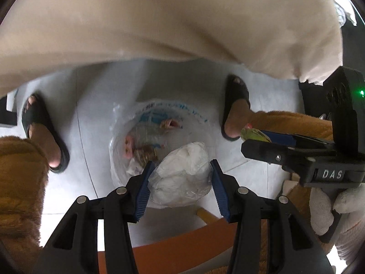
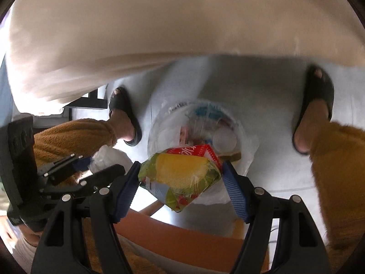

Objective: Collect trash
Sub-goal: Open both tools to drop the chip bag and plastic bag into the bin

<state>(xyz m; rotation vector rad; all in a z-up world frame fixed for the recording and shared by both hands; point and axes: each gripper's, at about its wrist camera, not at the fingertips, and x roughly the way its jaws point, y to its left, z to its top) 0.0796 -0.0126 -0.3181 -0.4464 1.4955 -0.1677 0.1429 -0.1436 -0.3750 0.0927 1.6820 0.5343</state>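
Note:
My left gripper [image 1: 181,180] is shut on a crumpled white plastic wad [image 1: 182,173], its blue pads pressing both sides. Below it stands a clear plastic-lined trash bin [image 1: 118,137] on the floor, with wrappers and scraps inside. My right gripper [image 2: 180,178] is shut on a yellow and green snack wrapper [image 2: 180,175] with a red edge, held over the same bin [image 2: 248,141]. The right gripper [image 1: 257,140] also shows at the right of the left wrist view with the wrapper's tip [image 1: 248,132]. The left gripper [image 2: 95,171] and its wad [image 2: 107,157] appear at the left of the right wrist view.
A person's feet in black sandals [image 1: 43,132] [image 1: 235,105] stand on either side of the bin on pale grey floor. A cream garment [image 1: 159,22] fills the top. Brown fuzzy sleeves [image 2: 75,134], a white glove [image 1: 342,207] and an orange edge [image 2: 182,235] are near.

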